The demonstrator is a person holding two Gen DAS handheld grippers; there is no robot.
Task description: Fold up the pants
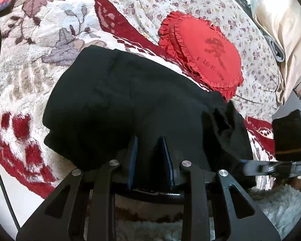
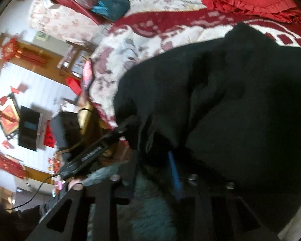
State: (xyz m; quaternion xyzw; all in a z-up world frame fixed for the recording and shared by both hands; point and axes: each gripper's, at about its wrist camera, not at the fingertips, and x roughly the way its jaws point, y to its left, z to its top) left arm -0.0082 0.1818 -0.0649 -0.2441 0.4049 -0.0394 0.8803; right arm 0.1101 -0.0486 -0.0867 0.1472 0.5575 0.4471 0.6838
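Observation:
The black pants [image 1: 130, 104] lie folded in a thick bundle on the floral blanket [image 1: 40, 46]. My left gripper [image 1: 149, 140] sits low at the bundle's near edge, its blue-padded fingers [image 1: 132, 156] a little apart with black cloth between and over them. In the right wrist view the pants [image 2: 230, 100] fill the right side. My right gripper [image 2: 156, 150] is pushed into the cloth at the bundle's near edge; one blue pad [image 2: 175, 172] shows and the rest is buried. The right gripper also shows in the left wrist view [image 1: 271, 166] at the bundle's right edge.
A red frilled heart cushion [image 1: 202, 54] lies just beyond the pants. A flowered sheet [image 1: 170, 4] covers the far bed, with a beige pillow [image 1: 281, 30] at the right. The right wrist view shows the room, with red decorations [image 2: 10, 116], left of the bed edge.

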